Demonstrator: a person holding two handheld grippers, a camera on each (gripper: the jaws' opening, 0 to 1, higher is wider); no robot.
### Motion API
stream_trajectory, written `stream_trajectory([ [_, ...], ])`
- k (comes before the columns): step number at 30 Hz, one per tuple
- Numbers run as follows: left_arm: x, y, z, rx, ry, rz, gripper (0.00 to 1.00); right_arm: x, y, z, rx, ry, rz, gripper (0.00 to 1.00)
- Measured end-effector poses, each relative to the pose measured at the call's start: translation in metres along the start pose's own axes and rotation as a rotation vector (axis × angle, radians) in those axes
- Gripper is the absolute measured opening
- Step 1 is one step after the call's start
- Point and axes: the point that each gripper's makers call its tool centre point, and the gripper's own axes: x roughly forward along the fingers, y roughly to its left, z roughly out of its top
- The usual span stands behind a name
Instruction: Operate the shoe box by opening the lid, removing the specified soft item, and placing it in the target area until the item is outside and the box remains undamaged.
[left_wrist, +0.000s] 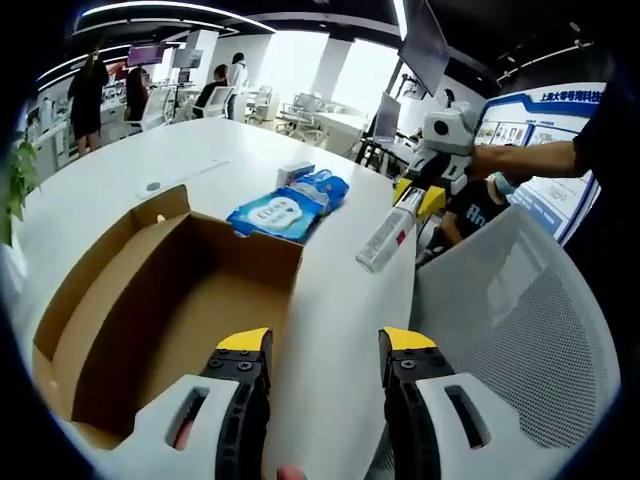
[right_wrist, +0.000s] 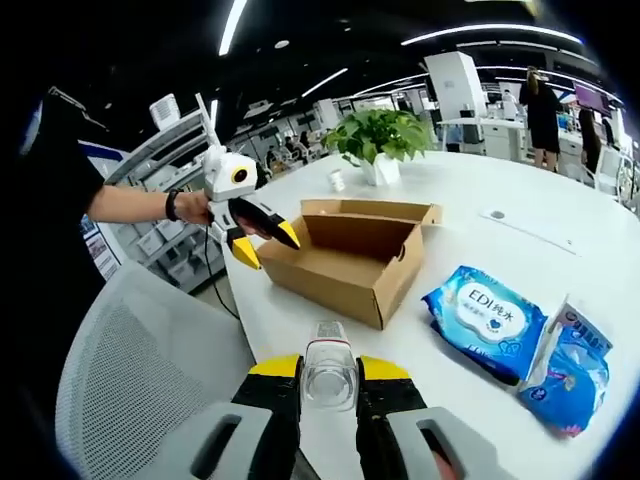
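Note:
The brown cardboard shoe box (left_wrist: 170, 310) lies open on the white table, its inside bare. My left gripper (left_wrist: 326, 345) is open over the box's near right corner with nothing between its jaws. My right gripper (right_wrist: 329, 372) is shut on a white tube (right_wrist: 328, 375) with a clear end. In the left gripper view the tube (left_wrist: 385, 240) has a red label and hangs over the table's edge, right of the box, from the right gripper (left_wrist: 415, 197). In the right gripper view the left gripper (right_wrist: 266, 245) hovers at the box's (right_wrist: 350, 255) left end.
Two blue wipe packs (right_wrist: 487, 315) (right_wrist: 572, 372) lie on the table (right_wrist: 470, 215) right of the box. A potted plant (right_wrist: 378, 135) stands behind it. A grey mesh chair (left_wrist: 520, 320) is pushed against the table's edge. People stand by far desks.

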Motion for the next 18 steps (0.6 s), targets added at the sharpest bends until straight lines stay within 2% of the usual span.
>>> stream_trajectory([
  [7,0.000,0.000,-0.006,-0.011,0.007,0.025,0.43,-0.007,-0.029,-0.002,-0.047,0.079,-0.020,0.16],
  [18,-0.008,0.005,-0.011,-0.056,-0.016,0.086,0.44,-0.015,-0.069,0.005,-0.114,0.161,-0.046,0.16],
])
